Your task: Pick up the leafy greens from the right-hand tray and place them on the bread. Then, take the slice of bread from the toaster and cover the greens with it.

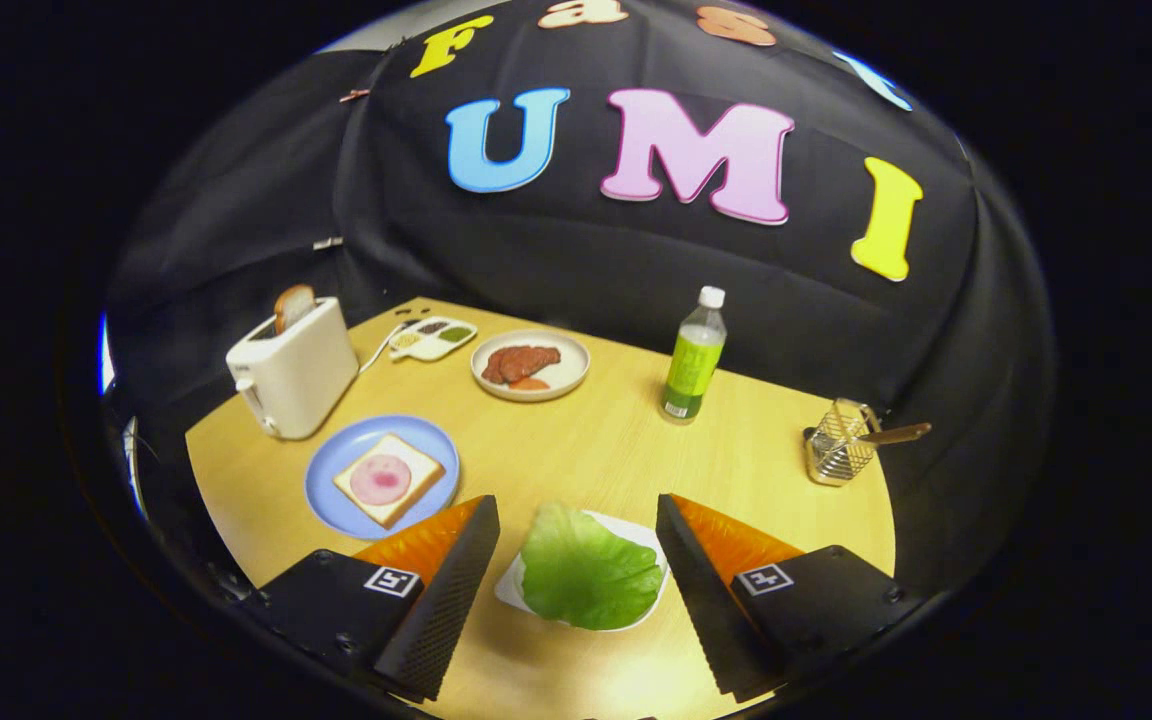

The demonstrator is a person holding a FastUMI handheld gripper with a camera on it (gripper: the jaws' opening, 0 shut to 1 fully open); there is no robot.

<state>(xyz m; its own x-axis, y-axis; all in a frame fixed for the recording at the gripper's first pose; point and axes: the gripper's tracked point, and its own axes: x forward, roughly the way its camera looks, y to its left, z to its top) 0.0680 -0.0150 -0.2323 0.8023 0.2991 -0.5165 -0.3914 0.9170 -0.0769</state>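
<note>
We look from a fisheye camera riding on the gripper (576, 590), facing forward and downward along its two spread fingers. It sits close above the near edge of a wooden table (616, 450), taking in the whole tabletop, curved by the lens, with the black cloth wall (586, 270) rising beyond the far edge.
</note>
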